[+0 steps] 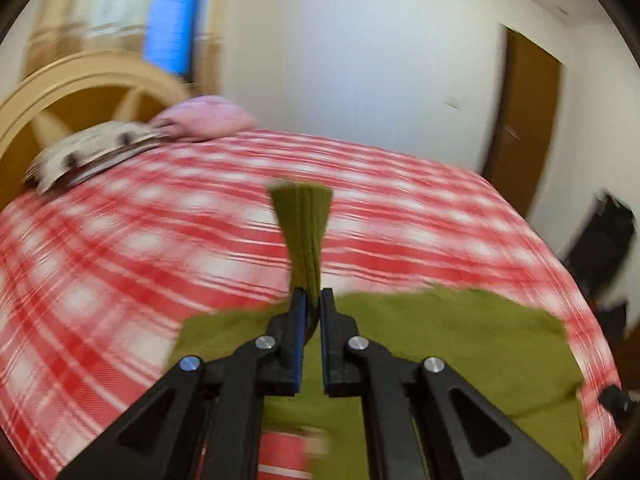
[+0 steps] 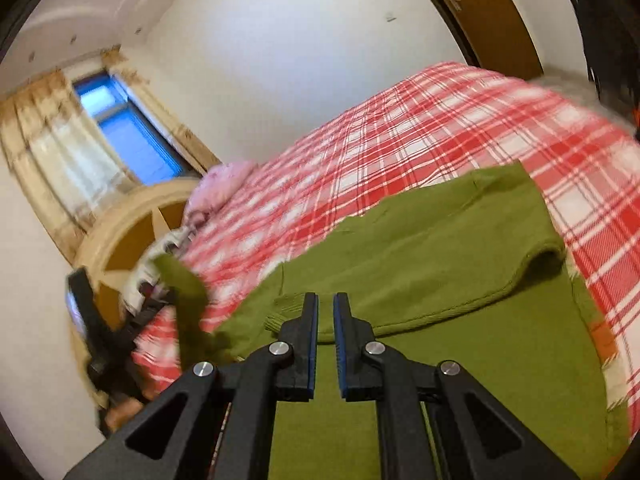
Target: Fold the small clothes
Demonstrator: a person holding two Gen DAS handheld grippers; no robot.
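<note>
Olive-green garment (image 2: pixel 420 248) partly folded on plaid bed (image 2: pixel 400 128), cuff pinched in left fingers (image 1: pixel 300 320), right fingers (image 2: pixel 310 320) closed, empty.

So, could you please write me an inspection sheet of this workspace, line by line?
Surface: bed with red-and-white plaid sheet.
Job's things: green garment spread on the sheet, its right side already folded over; its sleeve is lifted.
Clutter: pink pillow and patterned pillow by the headboard; a dark object beyond the bed, too blurred to name.
Grippers: left gripper shut on the sleeve; right gripper shut, holding nothing, above the garment.
Cables: nothing seen.
Surroundings: white walls, curtained window, brown door.
</note>
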